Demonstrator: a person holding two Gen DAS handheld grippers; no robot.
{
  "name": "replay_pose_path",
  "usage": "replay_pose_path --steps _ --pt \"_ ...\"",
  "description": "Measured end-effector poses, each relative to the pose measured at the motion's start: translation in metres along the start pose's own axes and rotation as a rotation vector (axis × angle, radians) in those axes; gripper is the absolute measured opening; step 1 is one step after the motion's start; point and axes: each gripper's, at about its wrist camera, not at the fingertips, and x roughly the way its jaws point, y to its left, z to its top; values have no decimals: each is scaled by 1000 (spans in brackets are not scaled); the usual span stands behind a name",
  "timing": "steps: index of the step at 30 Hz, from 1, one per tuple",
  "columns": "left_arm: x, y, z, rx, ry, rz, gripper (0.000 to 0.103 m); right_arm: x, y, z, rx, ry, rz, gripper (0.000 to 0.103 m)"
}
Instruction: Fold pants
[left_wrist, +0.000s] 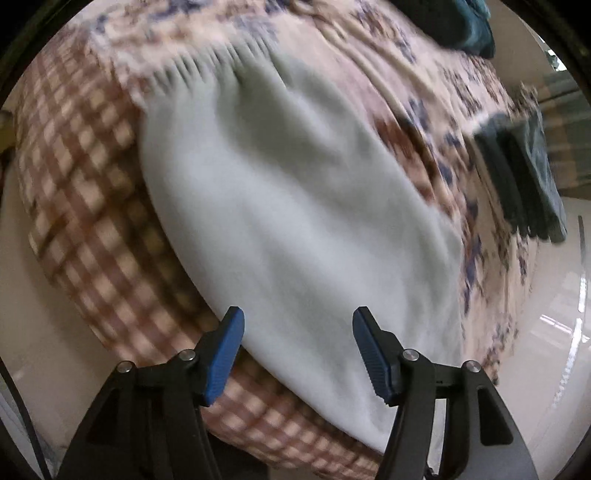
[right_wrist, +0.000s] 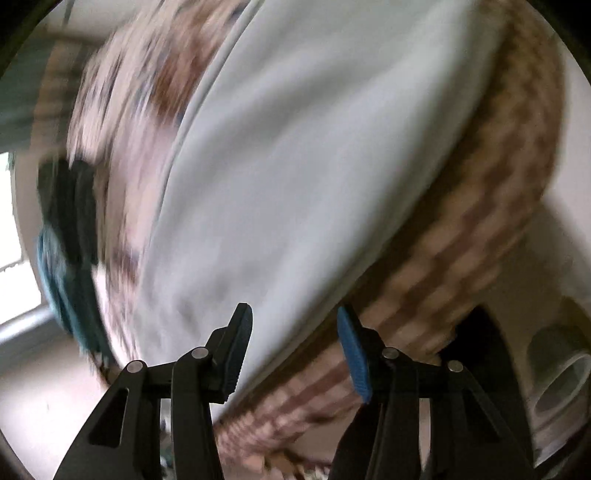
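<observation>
Pale grey-white pants (left_wrist: 295, 206) lie spread on a patterned bedspread (left_wrist: 85, 192), their gathered waistband (left_wrist: 207, 62) at the far end. My left gripper (left_wrist: 298, 339) is open and empty, hovering just above the near end of the pants. In the right wrist view the same pants (right_wrist: 295, 155) run diagonally across the bed. My right gripper (right_wrist: 295, 339) is open and empty above the pants' near edge, where cloth meets the checked bedspread (right_wrist: 480, 206). Both views are motion-blurred.
Dark folded clothes (left_wrist: 524, 177) sit on the bed to the right of the pants; they also show in the right wrist view (right_wrist: 70, 214) at left, with a teal garment (right_wrist: 66, 295). Pale floor (left_wrist: 546, 350) lies beyond the bed edge. A white round container (right_wrist: 561, 384) stands at lower right.
</observation>
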Motion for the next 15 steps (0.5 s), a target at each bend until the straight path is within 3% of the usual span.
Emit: replay_pose_path --steps 7,13,14,15 --pt "2 52 96 59 -25 35 59 123 84 -110 -6 188 40 51" --pt "43 65 136 180 104 75 61 172 95 -174 86 180 8 51" --pt "46 65 137 200 100 58 61 175 95 -180 86 172 10 48" --pt "48 65 138 217 95 54 60 175 97 -184 78 153 -2 34"
